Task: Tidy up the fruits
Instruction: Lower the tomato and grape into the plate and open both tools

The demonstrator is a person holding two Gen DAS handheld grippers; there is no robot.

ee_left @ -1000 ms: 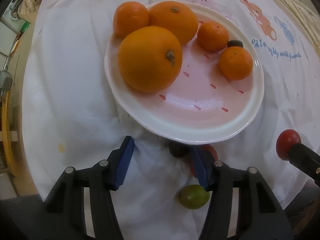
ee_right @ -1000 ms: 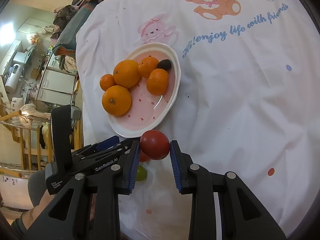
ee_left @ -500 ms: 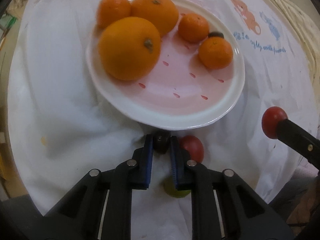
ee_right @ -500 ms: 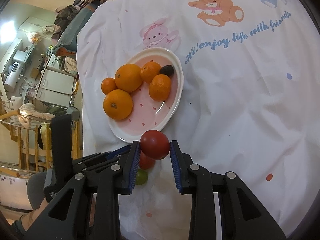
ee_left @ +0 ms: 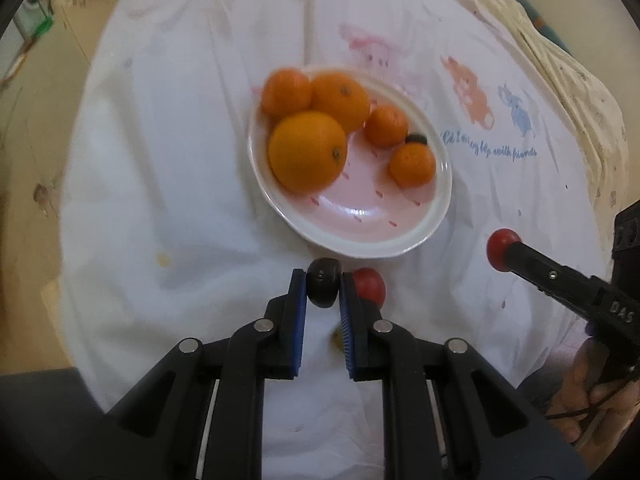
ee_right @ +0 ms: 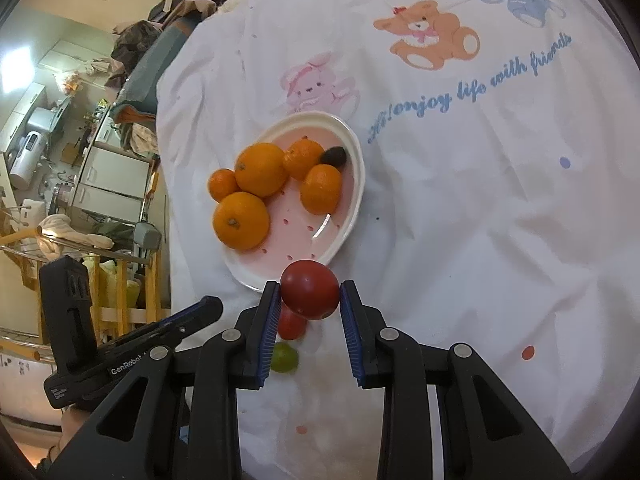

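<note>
1. Two fruits held near plate (ee_left: 434,216): left gripper (ee_left: 323,290) pinches dark fruit (ee_left: 323,288) just off its near rim; right gripper (ee_right: 309,295) pinches red fruit (ee_right: 310,290) there too.
2. Step: carrying to plate.
3. Next: hold over plate's bare pink area, then release gently.

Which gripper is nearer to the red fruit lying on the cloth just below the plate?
Left. The left gripper, shut on a dark fruit, is right beside the red fruit; the right gripper holds another red fruit farther off.

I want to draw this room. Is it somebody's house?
Probably a home: a cartoon-animal tablecloth, a plate of oranges, and piled clothes beside kitchen cabinets in the background.
</note>
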